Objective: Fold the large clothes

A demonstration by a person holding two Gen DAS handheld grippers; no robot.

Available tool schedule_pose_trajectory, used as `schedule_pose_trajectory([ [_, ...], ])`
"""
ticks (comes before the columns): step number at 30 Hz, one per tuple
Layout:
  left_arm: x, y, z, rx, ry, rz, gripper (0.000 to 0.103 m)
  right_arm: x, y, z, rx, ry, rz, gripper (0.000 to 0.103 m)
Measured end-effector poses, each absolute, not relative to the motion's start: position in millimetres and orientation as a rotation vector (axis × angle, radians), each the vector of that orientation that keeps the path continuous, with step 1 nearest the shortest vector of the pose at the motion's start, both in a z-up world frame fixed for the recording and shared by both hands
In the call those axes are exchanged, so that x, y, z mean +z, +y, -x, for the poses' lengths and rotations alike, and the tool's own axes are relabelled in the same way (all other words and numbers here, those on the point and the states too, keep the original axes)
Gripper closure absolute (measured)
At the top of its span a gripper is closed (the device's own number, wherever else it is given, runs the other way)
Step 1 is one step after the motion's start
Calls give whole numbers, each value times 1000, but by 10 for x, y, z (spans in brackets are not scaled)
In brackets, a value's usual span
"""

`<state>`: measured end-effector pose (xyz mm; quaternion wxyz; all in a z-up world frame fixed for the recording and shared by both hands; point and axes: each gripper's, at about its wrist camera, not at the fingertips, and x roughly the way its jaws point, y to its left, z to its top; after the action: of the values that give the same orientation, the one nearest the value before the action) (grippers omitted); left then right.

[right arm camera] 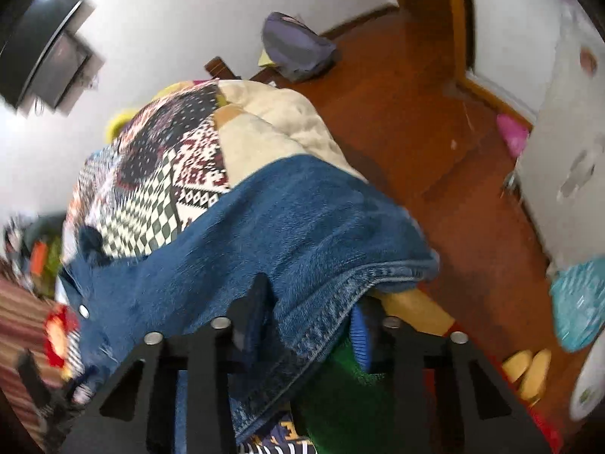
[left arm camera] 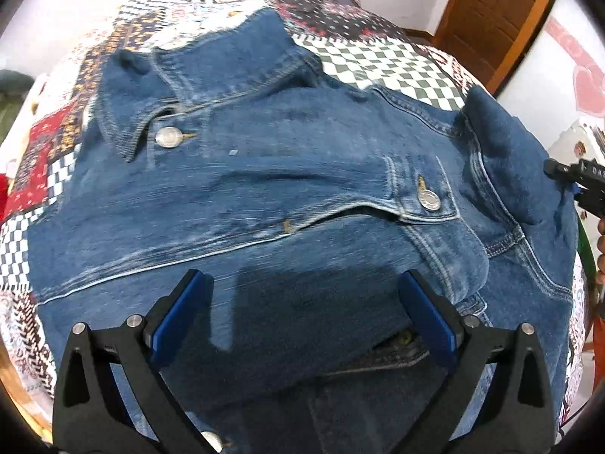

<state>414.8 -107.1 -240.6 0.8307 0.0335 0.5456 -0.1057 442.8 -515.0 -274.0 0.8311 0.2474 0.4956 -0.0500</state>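
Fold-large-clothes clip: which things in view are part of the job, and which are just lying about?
Part of the job:
- denim jacket
- left gripper, open above it
- right gripper, closed on the jacket's edge
- patchwork quilt underneath

Lying about:
- grey bag on floor
- pink item
- yellow slippers

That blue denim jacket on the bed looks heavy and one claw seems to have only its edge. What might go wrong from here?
Risks I can see:
1. The right claw pinches only the denim jacket hem at the bed's edge, above the floor; the heavy cloth might slip out.
2. The left claw is open above the jacket, holding nothing, so a one-sided pull could drag it crooked across the patchwork quilt.
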Motion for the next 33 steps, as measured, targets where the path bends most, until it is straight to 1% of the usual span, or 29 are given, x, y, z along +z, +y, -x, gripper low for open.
schedule_pose_trajectory([
  [4, -2279, -866, -4029, -188, 1126, -54, 1, -2384, -4965, -4356, -85, 966, -426, 84],
  [8, -2137, -658, -3879, -149, 1091, -55, 1, -1919, -4744, -4276, -24, 862, -378, 87],
  [9, -2089, -602, -3837, -141, 1078, -52, 1, -1828, -4687, -4269, 5, 846, -375, 89],
  [13, -1934, -412, -3732, -117, 1027, -42, 1, -1403, -4291, -4271, 135, 778, -351, 90],
  [16, -1819, -277, -3663, -98, 991, -20, 1, -1215, -3967, -4354, 206, 754, -360, 90],
  [20, -1684, -88, -3538, -90, 952, 26, 1, -1075, -3405, -4563, 301, 769, -371, 92],
  [23, -1595, 68, -3433, -79, 921, 46, 0, -1058, -2892, -4685, 381, 808, -359, 92],
  [26, -1537, 253, -3320, -58, 901, 70, 1, -1158, -2346, -4730, 458, 870, -327, 92],
  [29, -1527, 444, -3227, -34, 894, 94, 1, -1404, -1866, -4683, 522, 954, -282, 92],
  [33, -1572, 658, -3123, -5, 900, 124, 1, -1898, -1351, -4508, 578, 1100, -188, 92],
])
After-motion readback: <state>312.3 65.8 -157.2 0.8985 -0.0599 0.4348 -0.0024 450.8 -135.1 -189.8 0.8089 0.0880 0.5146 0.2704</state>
